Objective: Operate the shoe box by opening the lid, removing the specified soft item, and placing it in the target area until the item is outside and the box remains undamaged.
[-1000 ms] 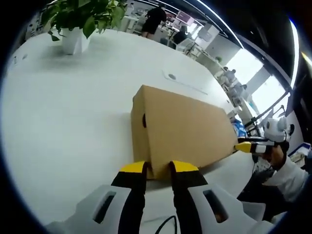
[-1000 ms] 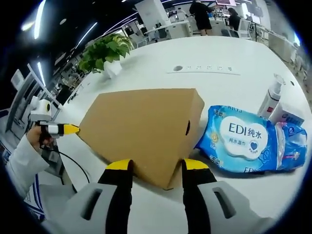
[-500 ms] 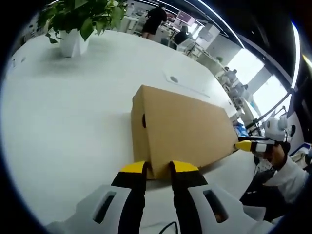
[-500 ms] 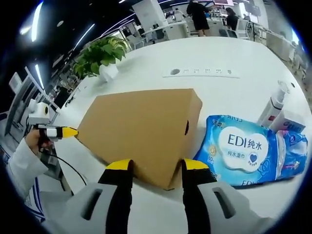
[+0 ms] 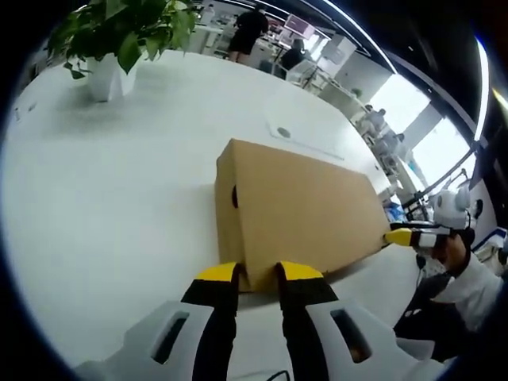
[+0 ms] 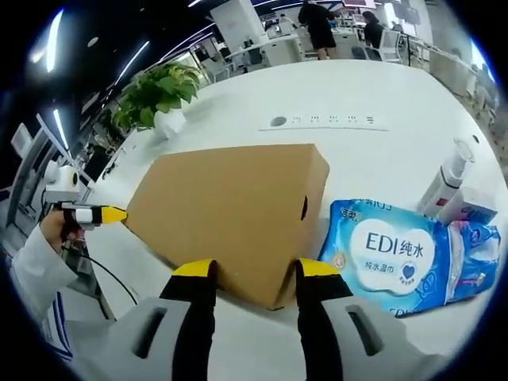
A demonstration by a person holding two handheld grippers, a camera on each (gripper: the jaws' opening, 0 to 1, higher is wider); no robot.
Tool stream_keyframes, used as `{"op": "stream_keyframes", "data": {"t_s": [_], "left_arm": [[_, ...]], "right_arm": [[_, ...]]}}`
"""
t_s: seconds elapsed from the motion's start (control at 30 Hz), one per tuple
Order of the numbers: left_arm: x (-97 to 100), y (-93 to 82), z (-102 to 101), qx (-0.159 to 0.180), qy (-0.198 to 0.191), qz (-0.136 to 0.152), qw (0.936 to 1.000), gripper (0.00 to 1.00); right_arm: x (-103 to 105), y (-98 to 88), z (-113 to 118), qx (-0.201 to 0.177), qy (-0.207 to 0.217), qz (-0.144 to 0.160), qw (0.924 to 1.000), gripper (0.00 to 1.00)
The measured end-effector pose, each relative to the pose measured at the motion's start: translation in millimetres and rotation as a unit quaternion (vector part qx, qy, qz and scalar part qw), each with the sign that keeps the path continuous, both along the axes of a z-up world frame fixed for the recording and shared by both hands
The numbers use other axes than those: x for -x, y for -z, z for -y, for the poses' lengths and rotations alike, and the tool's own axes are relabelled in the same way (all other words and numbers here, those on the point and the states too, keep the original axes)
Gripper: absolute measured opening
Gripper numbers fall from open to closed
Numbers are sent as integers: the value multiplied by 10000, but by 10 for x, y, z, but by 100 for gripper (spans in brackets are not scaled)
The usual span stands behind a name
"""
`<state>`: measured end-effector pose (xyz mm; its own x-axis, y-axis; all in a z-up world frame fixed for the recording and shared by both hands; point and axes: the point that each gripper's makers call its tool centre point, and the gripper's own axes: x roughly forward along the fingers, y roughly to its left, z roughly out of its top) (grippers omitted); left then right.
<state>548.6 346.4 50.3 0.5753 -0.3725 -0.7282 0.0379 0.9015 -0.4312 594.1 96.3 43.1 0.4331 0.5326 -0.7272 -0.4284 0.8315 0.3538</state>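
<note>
Left gripper (image 5: 257, 272) jaws pinching shoe box (image 5: 298, 214) corner, right gripper (image 6: 255, 270) jaws spread astride opposite corner

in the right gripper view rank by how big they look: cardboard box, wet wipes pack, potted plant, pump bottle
1. cardboard box
2. wet wipes pack
3. potted plant
4. pump bottle

The plant stands farther back and the bottle is partly hidden, so the order of the last two is unsure.

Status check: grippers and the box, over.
Left gripper shut on shoe box corner. Right gripper open, straddling opposite corner. Lid closed. Wipes pack beside box.
</note>
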Motion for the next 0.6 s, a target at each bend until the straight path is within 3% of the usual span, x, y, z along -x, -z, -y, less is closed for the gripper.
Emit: {"op": "stream_keyframes", "data": {"t_s": [0.6], "left_arm": [[-131, 14, -24, -52, 51, 37, 10000, 18]], "right_arm": [[-93, 3, 12, 12, 43, 20, 10000, 38]]}}
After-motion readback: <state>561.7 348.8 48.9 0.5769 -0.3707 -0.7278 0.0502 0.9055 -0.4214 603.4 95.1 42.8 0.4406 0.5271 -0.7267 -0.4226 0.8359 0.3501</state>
